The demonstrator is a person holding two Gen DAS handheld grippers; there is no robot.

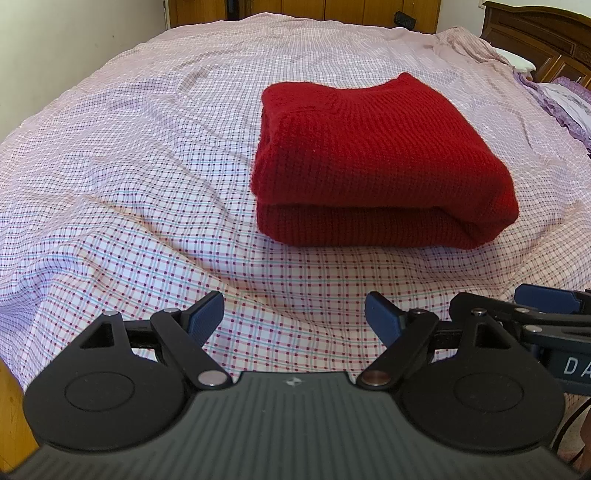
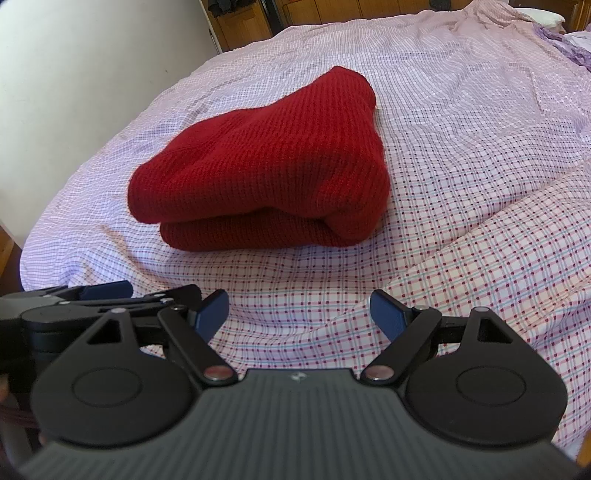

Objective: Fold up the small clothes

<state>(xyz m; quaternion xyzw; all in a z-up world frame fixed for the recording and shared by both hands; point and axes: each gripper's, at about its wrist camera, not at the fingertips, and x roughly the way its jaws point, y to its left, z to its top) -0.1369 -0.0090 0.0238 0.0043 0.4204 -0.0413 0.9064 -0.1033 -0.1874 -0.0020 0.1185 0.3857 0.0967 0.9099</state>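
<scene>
Sweater [image 1: 380,155]: red knit, folded into a thick squarish bundle of two stacked layers, lying on the bed [image 1: 147,155] roughly mid-width, well in from every edge, nearer the foot edge than the headboard end.
Fold state: rounded fold along the near right side, open layer edges on the near left; top layer slightly overhanging the lower one; judged already folded, or nearly so.
Handling: judged soft, limp and fairly light; bulky enough to spring open if lifted by one layer only; not slippery, not fragile.
Where to grip: best judged at the two near corners, pinching both layers together, or along the rounded fold where the stack holds itself.
Texture: coarse waffle-like rib, fuzzy surface, plump rounded edges, no hard parts visible.
Bedsheet [image 2: 461,155]: thin woven cotton, white with a small red and teal check, wrinkled, with a raised ridge toward the near right corner; likely to drag along if pinched with the knit.
Left hand-held gripper [image 1: 293,314]: blue pads spread wide apart, nothing between them, hovering over the sheet short of the sweater, well apart from it.
Right hand-held gripper [image 2: 299,314]: pads likewise wide apart and empty, just beside the left one, aimed down at the sheet near the foot edge.
Surroundings: wooden headboard [image 1: 543,33] far right, lilac frilled pillow [image 1: 561,99] beside it, pale wall [image 1: 74,37] along the left edge.
</scene>
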